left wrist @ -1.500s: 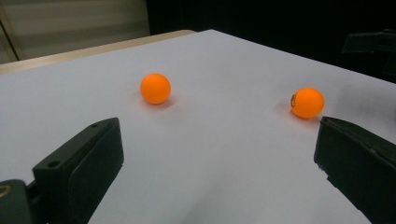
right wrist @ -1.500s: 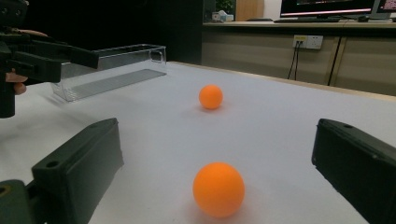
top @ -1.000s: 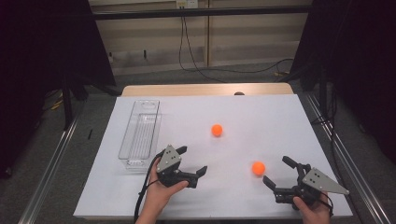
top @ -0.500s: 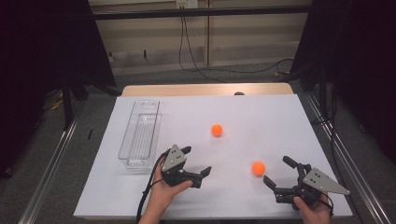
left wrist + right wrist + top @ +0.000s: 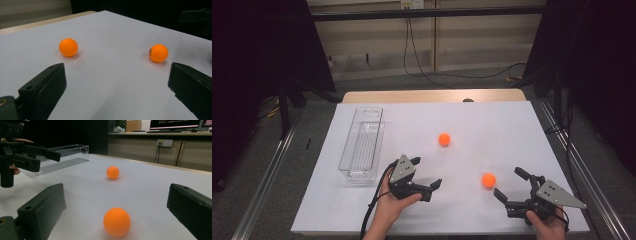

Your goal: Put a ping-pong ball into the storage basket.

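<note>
Two orange balls lie loose on the white bench (image 5: 362, 210): the near ball (image 5: 488, 180) sits just ahead of the right tool (image 5: 510, 186), spread wide to straddle it; the far ball (image 5: 444, 139) lies mid-bench. The left tool (image 5: 426, 172), released, aims between them.

High view hangs above the near edge of the table (image 5: 362, 220), facing fwd and down, far enough back to take in the whole white top plus floor and back wall. Left gripper view sits low, close to the surface, looking across twd the near ball (image 5: 158, 53) and far ball (image 5: 68, 47). Right gripper view is lower still (almost table level), very near the near ball (image 5: 117, 221), facing the clear tray (image 5: 67, 151) and wall. All three share both balls and the mid-table.
</note>
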Demonstrator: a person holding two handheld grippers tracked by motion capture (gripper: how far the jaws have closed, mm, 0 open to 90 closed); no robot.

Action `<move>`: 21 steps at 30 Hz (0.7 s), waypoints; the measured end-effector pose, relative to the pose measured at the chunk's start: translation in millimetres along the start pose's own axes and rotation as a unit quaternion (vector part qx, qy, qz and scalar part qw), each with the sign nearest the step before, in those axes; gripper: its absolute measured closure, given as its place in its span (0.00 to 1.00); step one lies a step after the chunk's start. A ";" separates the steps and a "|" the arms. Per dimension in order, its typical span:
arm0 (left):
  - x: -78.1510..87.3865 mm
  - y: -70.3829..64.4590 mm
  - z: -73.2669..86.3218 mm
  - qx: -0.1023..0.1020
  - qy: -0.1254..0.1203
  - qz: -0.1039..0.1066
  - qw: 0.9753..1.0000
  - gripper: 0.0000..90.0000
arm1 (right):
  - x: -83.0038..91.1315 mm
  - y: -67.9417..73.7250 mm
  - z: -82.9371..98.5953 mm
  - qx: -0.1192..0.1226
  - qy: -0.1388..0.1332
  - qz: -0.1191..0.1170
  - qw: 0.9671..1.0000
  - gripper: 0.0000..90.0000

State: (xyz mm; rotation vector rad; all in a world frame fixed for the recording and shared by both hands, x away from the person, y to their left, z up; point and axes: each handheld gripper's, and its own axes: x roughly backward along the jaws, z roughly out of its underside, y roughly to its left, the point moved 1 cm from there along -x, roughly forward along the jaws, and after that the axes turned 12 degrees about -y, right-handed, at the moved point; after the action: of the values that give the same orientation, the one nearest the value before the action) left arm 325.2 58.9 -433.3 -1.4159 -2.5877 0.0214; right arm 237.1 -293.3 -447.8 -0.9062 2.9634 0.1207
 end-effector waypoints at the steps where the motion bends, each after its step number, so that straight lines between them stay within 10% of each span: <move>1: -0.6 -0.4 0.0 0.001 0.000 0.000 1.000 0.02 | 0.0 0.0 0.0 0.000 0.000 0.000 1.000 0.02; 21: -10.3 -4.1 0.4 0.000 0.008 0.005 1.000 0.02 | 0.0 0.2 -0.1 -0.001 -0.001 -0.001 1.000 0.02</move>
State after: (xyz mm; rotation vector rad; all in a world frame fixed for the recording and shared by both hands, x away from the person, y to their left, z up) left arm 327.1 48.1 -435.0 -1.4225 -2.5674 0.0111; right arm 237.0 -293.2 -447.7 -0.9090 2.9616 0.1251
